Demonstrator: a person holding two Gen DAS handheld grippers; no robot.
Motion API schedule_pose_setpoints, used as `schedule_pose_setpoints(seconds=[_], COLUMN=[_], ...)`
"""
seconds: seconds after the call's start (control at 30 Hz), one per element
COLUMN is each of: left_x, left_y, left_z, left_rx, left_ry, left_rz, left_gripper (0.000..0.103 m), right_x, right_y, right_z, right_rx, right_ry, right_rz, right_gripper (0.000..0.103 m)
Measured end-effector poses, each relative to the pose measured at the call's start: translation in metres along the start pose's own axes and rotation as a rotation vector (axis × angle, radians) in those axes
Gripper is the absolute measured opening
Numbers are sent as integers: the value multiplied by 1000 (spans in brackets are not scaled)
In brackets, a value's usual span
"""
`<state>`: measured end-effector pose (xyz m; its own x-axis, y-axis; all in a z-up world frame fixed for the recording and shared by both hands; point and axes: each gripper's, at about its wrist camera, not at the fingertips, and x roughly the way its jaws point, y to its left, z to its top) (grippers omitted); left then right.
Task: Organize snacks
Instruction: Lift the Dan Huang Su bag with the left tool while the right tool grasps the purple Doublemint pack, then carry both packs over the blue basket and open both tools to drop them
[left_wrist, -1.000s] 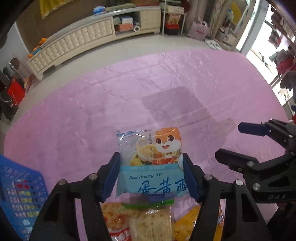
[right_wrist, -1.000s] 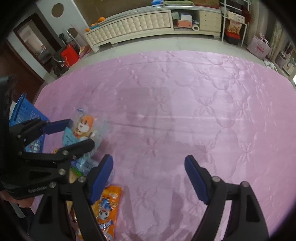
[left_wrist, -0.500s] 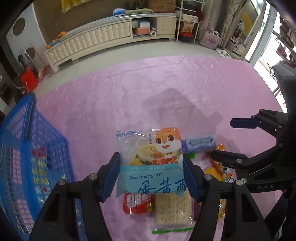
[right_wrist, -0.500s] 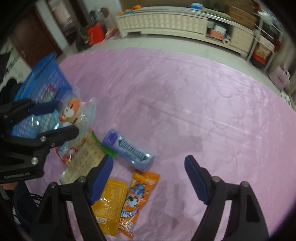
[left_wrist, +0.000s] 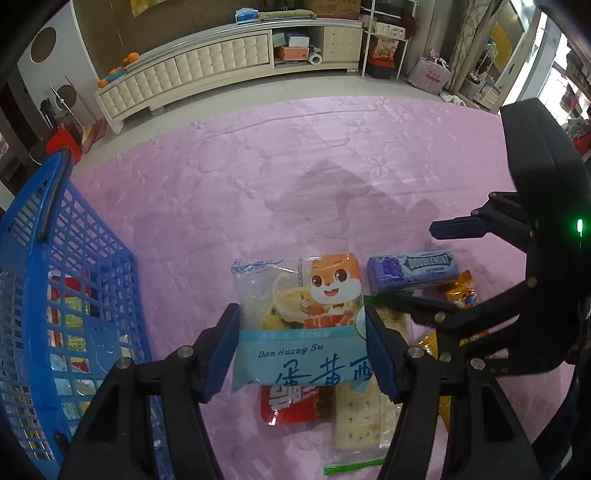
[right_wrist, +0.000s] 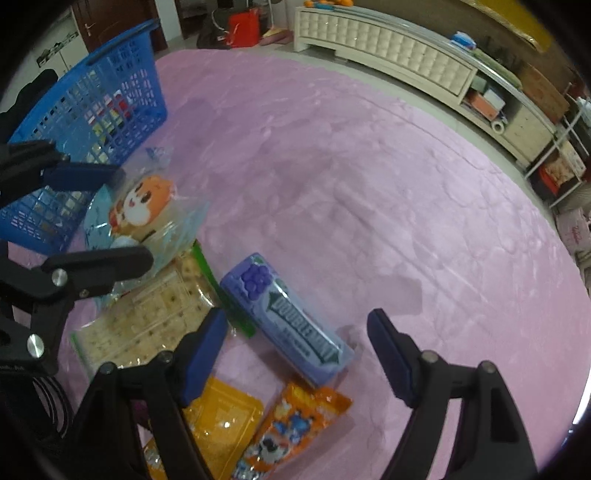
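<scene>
Left wrist view: the left gripper (left_wrist: 301, 349) pinches a pale blue egg-yolk pastry packet (left_wrist: 303, 321) by its two side edges, both pads pressed on the wrapper, which is lifted clear of the pink quilted mat (left_wrist: 258, 177).

Right wrist view: the right gripper (right_wrist: 297, 356) stands spread wide over the purple Doublemint gum pack (right_wrist: 286, 319). Its jaws have just been closing somewhat, with the pack between them in the picture, but the pads do not press on it.

Loose snacks lie close together on the mat beneath both tools: a clear-wrapped cracker pack (right_wrist: 147, 317), a red packet (left_wrist: 288, 404), a yellow packet (right_wrist: 221, 421) and an orange cartoon packet (right_wrist: 291, 432). Beyond this cluster the mat runs bare to its far edge.

A blue lattice basket (left_wrist: 51, 280) stands just left of the held packet; several coloured packets show through its wall.
</scene>
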<state>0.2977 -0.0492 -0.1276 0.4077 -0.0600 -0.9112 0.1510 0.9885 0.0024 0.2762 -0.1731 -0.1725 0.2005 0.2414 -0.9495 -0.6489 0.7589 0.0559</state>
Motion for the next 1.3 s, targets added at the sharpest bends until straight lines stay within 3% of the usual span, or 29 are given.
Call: schedule_pose_setpoints(seconds=[0.13, 0.2, 0.23, 0.33, 0.57, 0.9, 1.1, 1.3], left_x=[0, -1, -4, -5, -30, -107, -160, -194], left_y=[0, 0, -1, -1, -2, 7, 33, 71], left_z=[-2, -2, -2, -3, -5, -10, -17, -34], left_rx=[-5, -7, -7, -6, 1, 3, -1, -28], left_ry=[-3, -6, -7, -8, -55, -181, -269, -309], left_rz=[-8, -10, -11, -14, -12, -15, 4, 29], left_gripper=[62, 62, 62, 62, 62, 62, 62, 62], right_x=[5, 3, 3, -1, -31, -109, -152, -171], right_y=[-18, -18, -19, -20, -23, 17, 52, 81], right_z=[2, 2, 2, -3, -2, 16, 32, 47], right_rx=[37, 21, 17, 45, 119, 111, 85, 64], right_ry=[2, -20, -26, -43, -114, -233, -303, -346], right_rz=[22, 4, -4, 17, 3, -18, -21, 15], right_gripper=[72, 59, 48, 37, 35, 35, 35, 35])
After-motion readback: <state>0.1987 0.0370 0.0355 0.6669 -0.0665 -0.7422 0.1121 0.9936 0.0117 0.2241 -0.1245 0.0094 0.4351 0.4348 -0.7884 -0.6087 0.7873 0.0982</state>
